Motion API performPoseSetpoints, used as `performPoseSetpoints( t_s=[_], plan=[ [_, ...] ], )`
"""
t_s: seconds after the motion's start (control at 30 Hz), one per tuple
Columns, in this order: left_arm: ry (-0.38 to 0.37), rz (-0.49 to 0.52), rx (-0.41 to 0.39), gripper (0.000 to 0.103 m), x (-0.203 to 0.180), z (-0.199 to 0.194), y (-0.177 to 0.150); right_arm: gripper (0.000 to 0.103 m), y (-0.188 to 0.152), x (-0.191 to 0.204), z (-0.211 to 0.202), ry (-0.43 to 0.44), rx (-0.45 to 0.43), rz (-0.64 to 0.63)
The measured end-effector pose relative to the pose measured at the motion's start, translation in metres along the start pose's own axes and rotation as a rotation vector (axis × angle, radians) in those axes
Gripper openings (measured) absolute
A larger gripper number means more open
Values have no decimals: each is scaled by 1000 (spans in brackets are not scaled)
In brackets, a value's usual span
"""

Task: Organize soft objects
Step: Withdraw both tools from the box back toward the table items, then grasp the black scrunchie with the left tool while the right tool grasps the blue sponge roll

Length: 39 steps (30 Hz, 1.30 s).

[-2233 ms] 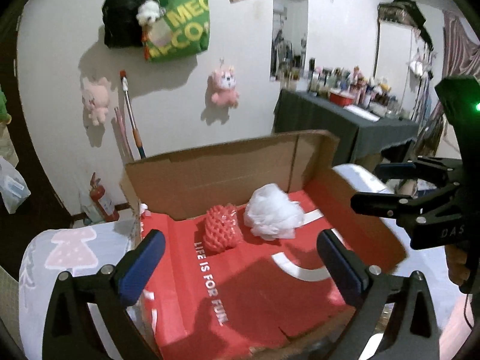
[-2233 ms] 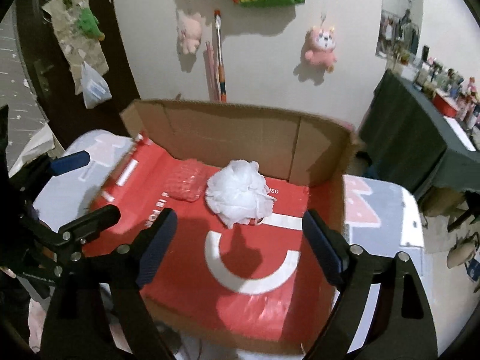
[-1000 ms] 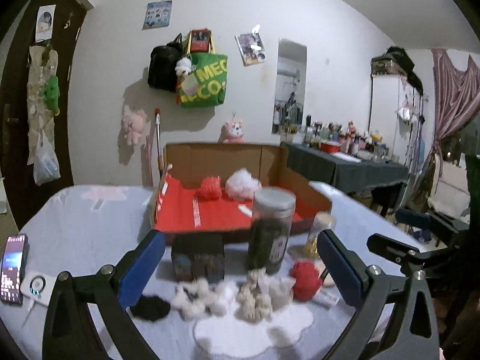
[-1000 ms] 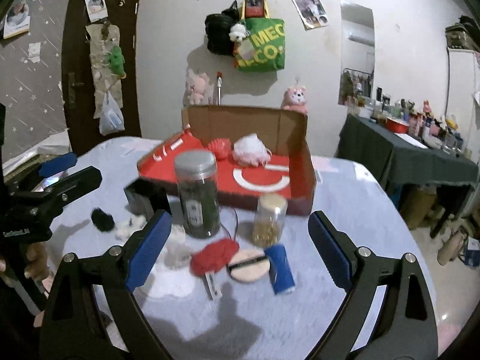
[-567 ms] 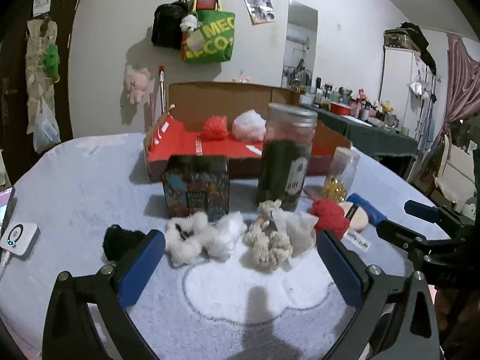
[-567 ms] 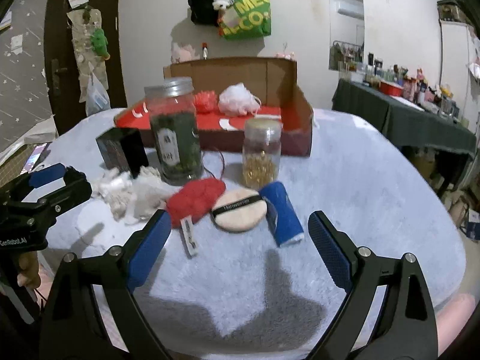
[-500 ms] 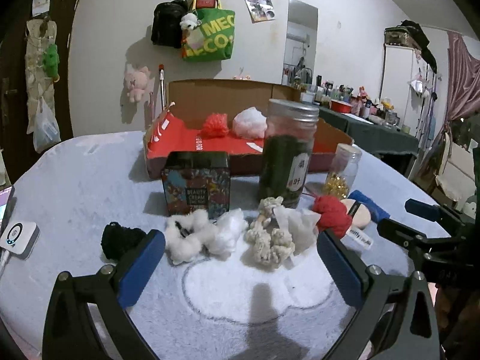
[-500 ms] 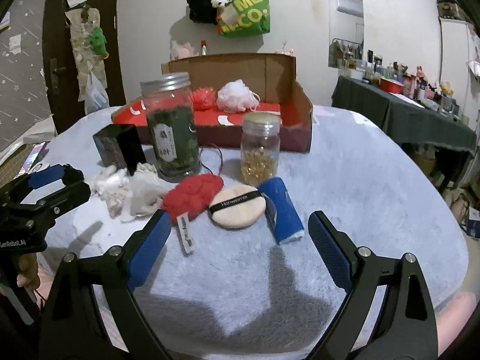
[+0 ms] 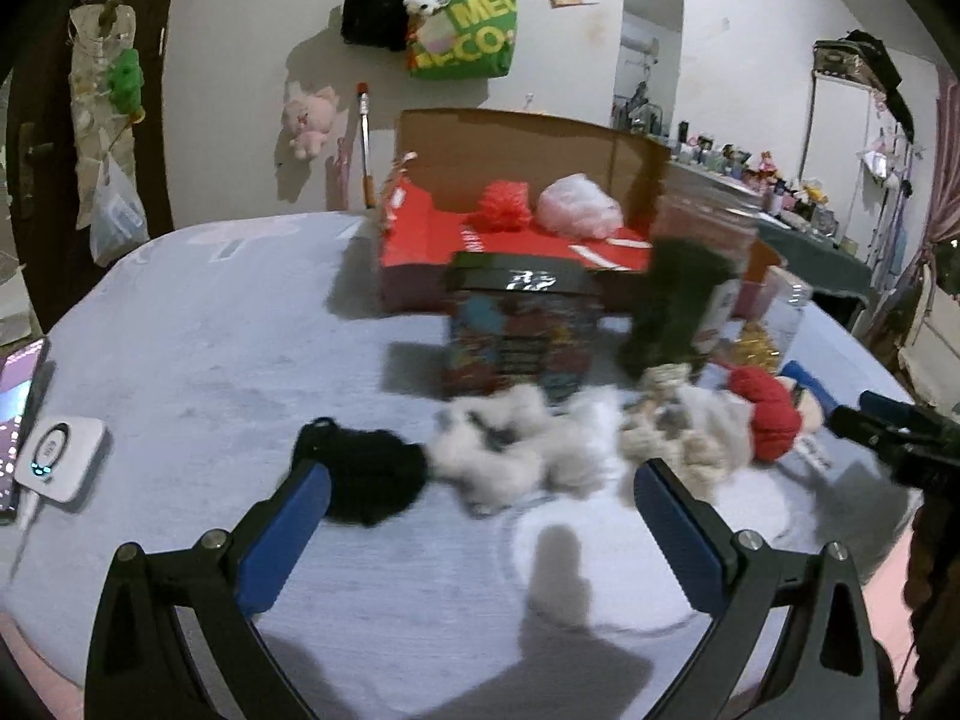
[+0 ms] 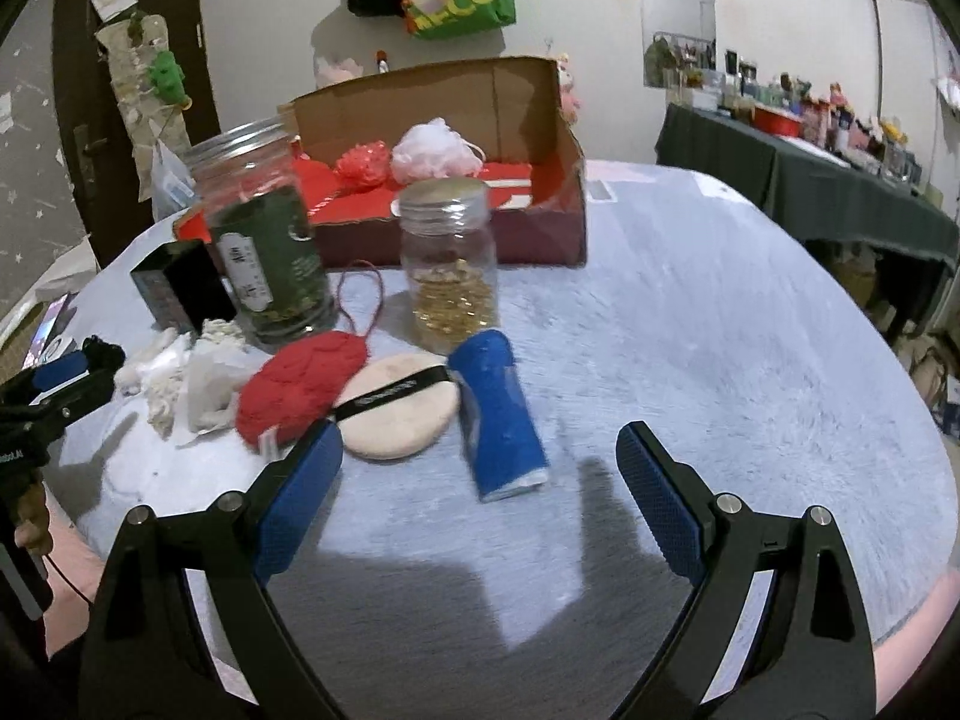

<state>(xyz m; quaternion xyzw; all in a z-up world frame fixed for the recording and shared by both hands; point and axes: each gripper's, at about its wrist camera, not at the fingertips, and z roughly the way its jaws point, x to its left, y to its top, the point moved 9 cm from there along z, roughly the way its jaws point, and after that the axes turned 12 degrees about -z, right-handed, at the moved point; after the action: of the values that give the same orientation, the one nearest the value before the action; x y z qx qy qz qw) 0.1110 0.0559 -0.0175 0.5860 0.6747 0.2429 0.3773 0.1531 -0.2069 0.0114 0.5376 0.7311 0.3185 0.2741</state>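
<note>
A cardboard box with a red lining point(image 9: 540, 240) point(image 10: 540, 204) stands at the back of the table and holds a red mesh puff point(image 9: 501, 213) point(image 10: 360, 167) and a white mesh puff point(image 9: 579, 213) point(image 10: 435, 153). In front lie a black fuzzy clump point(image 9: 366, 468), white fluffy pieces point(image 9: 516, 450) point(image 10: 180, 378), a red knit piece point(image 10: 300, 387) point(image 9: 768, 414), a beige powder puff point(image 10: 399, 402) and a blue roll point(image 10: 498, 414). My left gripper point(image 9: 474, 528) is open and empty, low before the black and white pieces. My right gripper point(image 10: 477, 498) is open and empty, just short of the blue roll.
A tall jar with green contents point(image 10: 264, 252) point(image 9: 684, 300), a small jar with gold bits point(image 10: 450, 264) and a dark printed box point(image 9: 519, 330) point(image 10: 180, 288) stand between the soft things and the cardboard box. A phone and a white device point(image 9: 60, 450) lie at the left edge.
Both grippers have pulled back from over the cardboard box, then dropped and moved closer to the row of soft things. The left view has swung left toward the black clump. Both stay open.
</note>
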Motion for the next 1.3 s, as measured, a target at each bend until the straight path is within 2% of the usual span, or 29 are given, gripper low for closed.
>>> performPoseSetpoints(
  t_s=[0.2, 0.33, 0.47, 0.6, 0.67, 0.7, 0.77, 0.8, 0.83, 0.87, 0.9, 1.03, 1.13, 1.3],
  plan=[
    [39, 20, 41, 101, 26, 8, 4, 93, -5, -15, 7, 0, 30, -1],
    [47, 20, 57, 99, 34, 12, 6, 88, -5, -17, 11, 9, 38, -5],
    [25, 4, 56, 99, 36, 7, 8, 88, -4, -17, 11, 15, 36, -9],
    [11, 38, 32, 99, 34, 1, 15, 88, -1, -14, 11, 6, 25, -31],
    [42, 56, 41, 99, 40, 5, 13, 78, -2, -13, 12, 0, 25, -52],
    [53, 50, 53, 96, 45, 9, 12, 66, -3, -13, 13, -3, 30, -60],
    [35, 26, 88, 78, 51, 16, 7, 51, -7, -13, 16, 2, 45, -69],
    [25, 19, 107, 62, 52, 20, 5, 45, -7, -13, 16, 9, 43, -75],
    [18, 16, 116, 53, 52, 23, 3, 27, -6, -11, 14, 10, 26, -88],
    [16, 23, 102, 48, 51, 22, 4, 24, -5, -11, 12, 6, 21, -95],
    [7, 33, 90, 38, 47, 20, 5, 24, -3, -10, 9, -3, 8, -102],
    [-16, 54, 55, 33, 32, 10, 9, 22, 8, -10, -10, -37, -64, -108],
    [-52, 62, 37, 33, 16, 1, 12, 21, 15, -2, -20, 0, -97, -101],
    [-167, 75, 40, 32, -23, -8, 10, 21, 18, 29, -27, 83, -124, -112]
  ],
)
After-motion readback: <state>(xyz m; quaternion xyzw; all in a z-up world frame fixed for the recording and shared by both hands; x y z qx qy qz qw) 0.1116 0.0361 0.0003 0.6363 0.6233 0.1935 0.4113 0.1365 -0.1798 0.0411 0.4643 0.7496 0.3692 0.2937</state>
